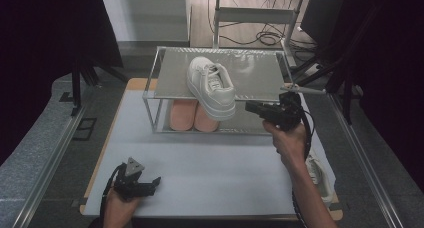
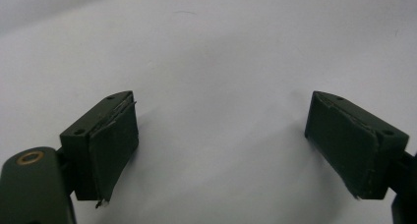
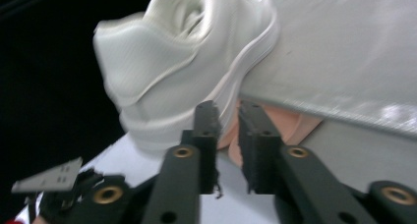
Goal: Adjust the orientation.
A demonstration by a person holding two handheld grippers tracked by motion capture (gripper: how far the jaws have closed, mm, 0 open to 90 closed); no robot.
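White sneaker [image 1: 211, 87] sits on rack [image 1: 170, 83] top shelf, heel overhanging; right tongs [image 1: 252, 107] narrow, empty, just beside heel; left tongs [image 1: 154, 182] wide, idle over surface [image 1: 200, 163]; second sneaker [image 1: 317, 170] apparently unshelved.

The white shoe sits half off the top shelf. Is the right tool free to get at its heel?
Probably yes. The right tool sits just beside the white shoe, whose heel overhangs the shelf edge, with nothing between them.
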